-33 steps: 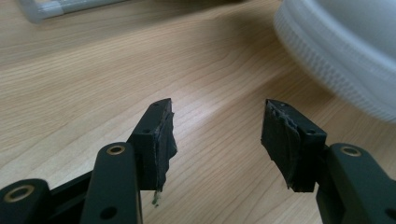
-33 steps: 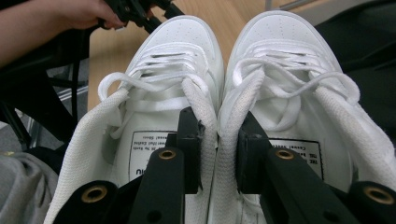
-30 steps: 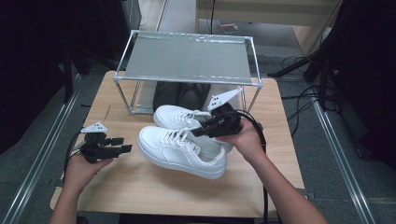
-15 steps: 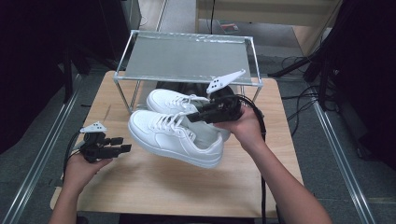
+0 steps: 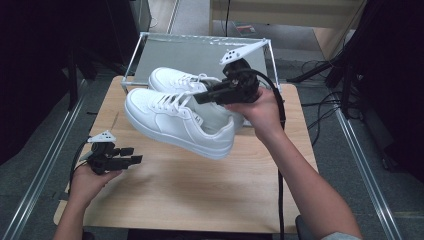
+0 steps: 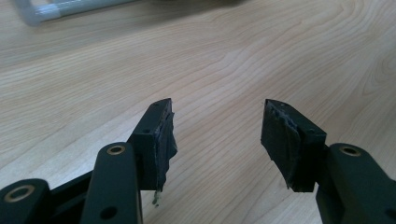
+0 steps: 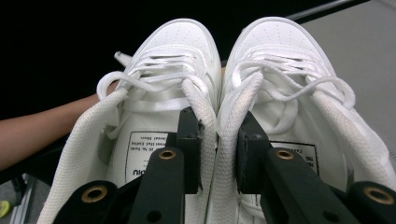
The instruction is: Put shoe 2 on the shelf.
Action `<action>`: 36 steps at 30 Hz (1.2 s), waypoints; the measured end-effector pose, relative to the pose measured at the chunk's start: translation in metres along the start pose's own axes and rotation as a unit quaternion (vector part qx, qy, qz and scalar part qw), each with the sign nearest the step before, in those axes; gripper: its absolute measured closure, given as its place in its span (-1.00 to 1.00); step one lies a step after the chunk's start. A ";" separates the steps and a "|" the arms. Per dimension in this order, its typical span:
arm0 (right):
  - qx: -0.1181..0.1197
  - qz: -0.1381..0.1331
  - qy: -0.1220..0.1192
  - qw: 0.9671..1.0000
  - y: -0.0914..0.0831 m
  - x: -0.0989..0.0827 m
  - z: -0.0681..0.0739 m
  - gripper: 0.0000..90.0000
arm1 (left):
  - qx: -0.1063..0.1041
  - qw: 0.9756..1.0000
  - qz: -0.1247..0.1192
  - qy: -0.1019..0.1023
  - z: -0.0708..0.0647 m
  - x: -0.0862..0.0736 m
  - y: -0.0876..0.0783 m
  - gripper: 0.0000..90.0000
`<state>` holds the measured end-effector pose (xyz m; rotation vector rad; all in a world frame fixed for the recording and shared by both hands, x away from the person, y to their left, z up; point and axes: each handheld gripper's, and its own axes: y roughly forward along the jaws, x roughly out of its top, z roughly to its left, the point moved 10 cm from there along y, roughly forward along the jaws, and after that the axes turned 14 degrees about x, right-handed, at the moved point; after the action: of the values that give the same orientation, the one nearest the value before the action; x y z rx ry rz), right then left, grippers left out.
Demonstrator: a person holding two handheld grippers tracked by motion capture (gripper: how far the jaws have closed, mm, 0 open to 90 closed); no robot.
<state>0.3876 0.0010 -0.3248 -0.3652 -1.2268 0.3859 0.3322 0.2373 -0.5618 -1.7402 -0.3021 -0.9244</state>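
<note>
Left gripper (image 5: 131,160) low at the near left of the table (image 5: 200,200), held in the left hand (image 5: 87,182), pointing right across the wood. Jaws wide apart, nothing between them; in the left gripper view (image 6: 217,135) only bare wood grain lies between the fingertips.

Right hand (image 5: 260,112) mid-table, raised, with the right gripper (image 5: 200,96) pointing left. Its jaws are narrow, pinched on the two inner collars of a pair of white shoes (image 5: 180,122). In the right gripper view (image 7: 218,154) one jaw sits inside each shoe, the two collar walls pressed together between the pads (image 7: 191,149); laces tied, toes pointing away, printed labels on the insoles.

Shoes are off the table, hanging side by side from the grip, toes to the left, heels nearer the hand; shadow on the wood beneath. The far shoe (image 5: 172,80) overlaps the rack in the high view.

Rack (image 5: 150,37) at the far edge: metal frame, grey top shelf
</note>
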 end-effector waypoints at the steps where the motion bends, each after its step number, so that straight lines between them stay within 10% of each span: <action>1: -0.004 0.000 0.001 1.000 -0.002 0.004 -0.002 0.71 | -0.001 1.000 0.001 0.002 -0.001 0.000 0.001 -0.02; 17: -0.097 -0.026 0.060 0.993 -0.016 0.026 -0.063 0.71 | -0.020 1.000 0.003 0.012 -0.009 0.001 0.004 -0.02; 30: -0.200 -0.032 0.113 0.973 -0.016 0.043 -0.126 0.71 | -0.024 1.000 -0.002 0.014 -0.012 0.003 0.005 -0.02; 36: -0.252 -0.042 0.140 0.957 -0.012 0.059 -0.151 0.71 | -0.032 0.999 -0.002 0.018 -0.015 0.005 0.007 -0.02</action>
<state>0.5502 0.0090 -0.3147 -0.7749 -1.0445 -0.0615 0.3334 0.2201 -0.5612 -1.7792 -0.2555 -0.9765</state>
